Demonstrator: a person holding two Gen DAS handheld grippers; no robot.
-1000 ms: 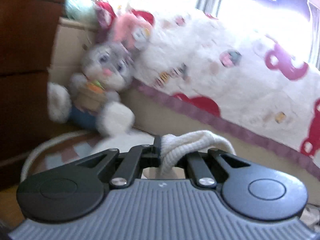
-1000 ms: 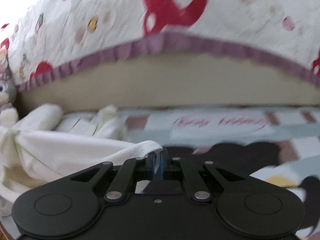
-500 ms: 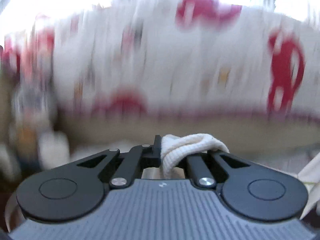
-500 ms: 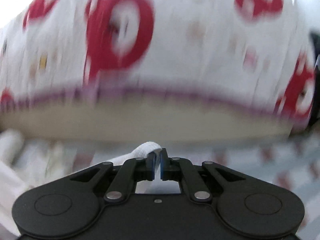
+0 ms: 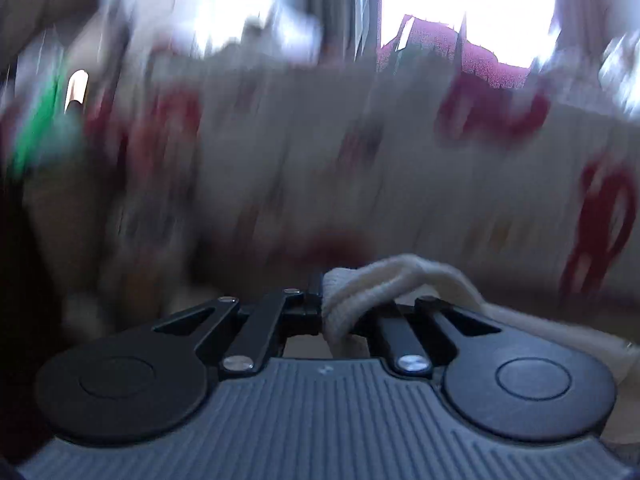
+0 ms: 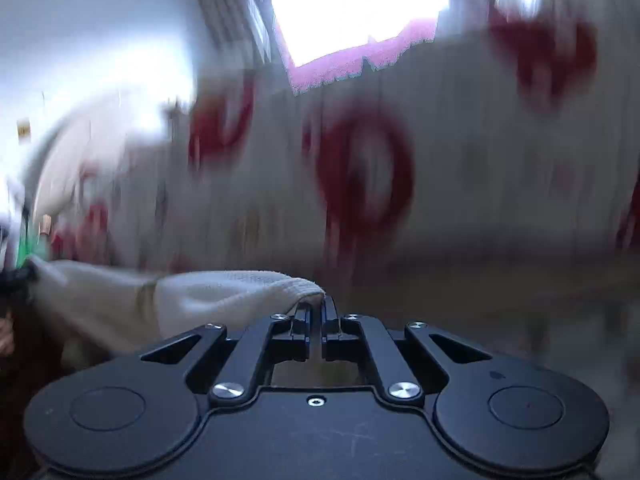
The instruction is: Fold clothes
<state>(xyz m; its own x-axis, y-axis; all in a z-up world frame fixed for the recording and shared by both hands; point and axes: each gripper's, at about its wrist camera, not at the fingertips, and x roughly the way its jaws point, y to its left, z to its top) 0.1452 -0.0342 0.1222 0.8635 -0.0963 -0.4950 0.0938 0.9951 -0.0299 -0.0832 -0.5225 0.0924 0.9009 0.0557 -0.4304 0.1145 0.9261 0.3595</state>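
Both wrist views, background blurred. Largest in each is the bedspread (image 5: 400, 168), white with red rings and patches, which fills the middle of the picture behind my grippers. Above it a bright window (image 6: 360, 8) shows in both views; only my right view gives it as one clear rectangle with a pink edge below. Only my left view shows a green smear (image 5: 36, 136) at the far left, too blurred to name, and dark vertical folds, probably a curtain (image 5: 332, 4), between two bright patches.

The garment (image 6: 120, 304) is cream-white knit cloth with a fine ribbed weave. My right view shows the most of it: a broad sheet that runs from my right gripper (image 6: 316, 320) away to the left edge of the picture, sagging a little, with a faint seam across it. My left view shows only a rolled, bunched edge of it, looped over my left gripper (image 5: 326, 312) and trailing off to the right and down past the gripper's housing.

Fingers: my left pair is clenched on the bunched edge, the cloth bulging out around the pads. My right pair is pressed nearly together on a thin corner of the same cloth, which lies over their tips.
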